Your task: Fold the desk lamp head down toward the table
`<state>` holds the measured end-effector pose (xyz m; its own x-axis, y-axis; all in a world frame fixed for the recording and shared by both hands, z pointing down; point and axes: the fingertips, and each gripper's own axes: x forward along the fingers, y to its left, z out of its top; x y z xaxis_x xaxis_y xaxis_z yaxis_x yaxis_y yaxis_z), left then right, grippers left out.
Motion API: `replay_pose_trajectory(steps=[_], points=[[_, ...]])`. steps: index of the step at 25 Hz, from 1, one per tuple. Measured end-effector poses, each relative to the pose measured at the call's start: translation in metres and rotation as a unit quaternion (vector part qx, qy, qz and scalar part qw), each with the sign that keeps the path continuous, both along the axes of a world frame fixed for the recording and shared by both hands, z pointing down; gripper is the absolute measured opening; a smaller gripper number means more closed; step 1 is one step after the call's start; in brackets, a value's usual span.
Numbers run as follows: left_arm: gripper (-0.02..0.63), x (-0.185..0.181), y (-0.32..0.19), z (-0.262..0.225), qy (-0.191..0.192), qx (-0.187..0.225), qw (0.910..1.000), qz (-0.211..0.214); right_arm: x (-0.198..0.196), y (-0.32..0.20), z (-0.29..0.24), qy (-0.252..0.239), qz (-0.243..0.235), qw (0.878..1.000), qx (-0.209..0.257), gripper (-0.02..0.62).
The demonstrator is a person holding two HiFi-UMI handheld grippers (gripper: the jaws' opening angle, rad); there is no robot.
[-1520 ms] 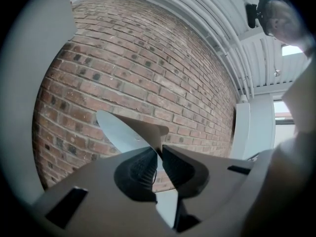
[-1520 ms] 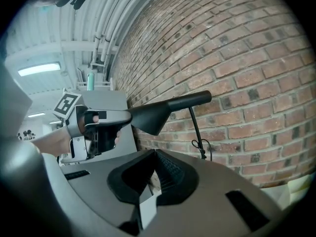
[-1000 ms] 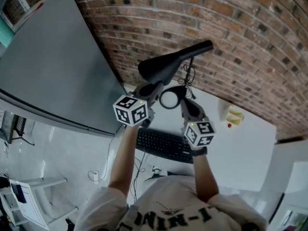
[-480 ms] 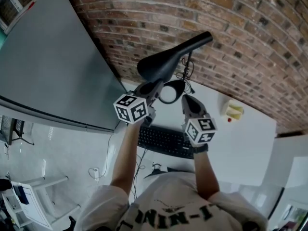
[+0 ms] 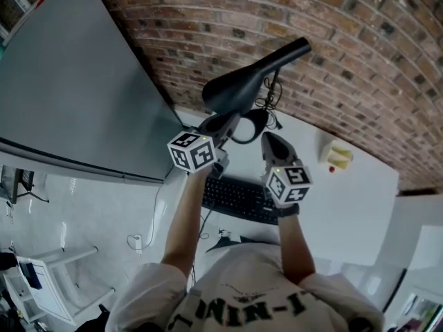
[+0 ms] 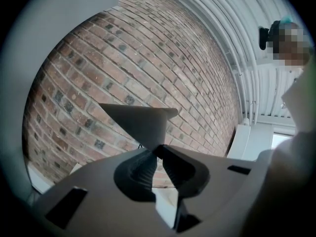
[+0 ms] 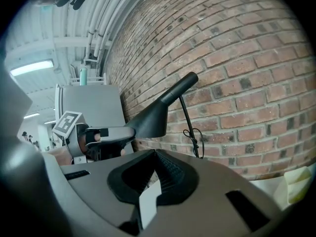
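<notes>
- Lamp head (image 5: 243, 83), black and cone-shaped, is seen raised above the back of the counter (image 5: 346, 206), close before the brick wall (image 5: 332, 40); it is tilted, with its wide end low at the left and its narrow end high at the right.
- The wide end's rim is gripped by the left claw (image 5: 232, 120); in the left gripper view the pads are closed at their tips (image 6: 155, 149) on the edge of the lamp head (image 6: 140, 120).
- The same grip is shown in the right gripper view, where the left claw (image 7: 129, 131) is met by the lower edge of the lamp head (image 7: 155, 115).
- A thin stem (image 5: 275, 88) is run down from the narrow end, with a cord (image 5: 268, 104) looped beside it, to a dark ring base (image 5: 261, 121) on the counter.
- The right claw (image 5: 266, 138) is held just beside the base, apart from the lamp; its jaws (image 7: 154, 154) are brought together with nothing between them.
- A keyboard (image 5: 239, 199) is laid at the counter's near edge, below both claws.
- A yellow thing (image 5: 337, 156) is seen on the counter to the right, well apart.
- A grey panel (image 5: 69, 81) is stood to the left.
</notes>
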<state>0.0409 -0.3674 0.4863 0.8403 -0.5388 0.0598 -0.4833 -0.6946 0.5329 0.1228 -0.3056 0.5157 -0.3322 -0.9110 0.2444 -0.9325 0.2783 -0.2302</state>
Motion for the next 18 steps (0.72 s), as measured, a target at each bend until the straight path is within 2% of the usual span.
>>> replay_pose_trajectory(steps=[18], points=[[0.043, 0.028, -0.006, 0.040, 0.067, -0.049, 0.9963, 0.024, 0.023, -0.003, 0.014, -0.002, 0.020, 1.000, -0.010, 0.003]])
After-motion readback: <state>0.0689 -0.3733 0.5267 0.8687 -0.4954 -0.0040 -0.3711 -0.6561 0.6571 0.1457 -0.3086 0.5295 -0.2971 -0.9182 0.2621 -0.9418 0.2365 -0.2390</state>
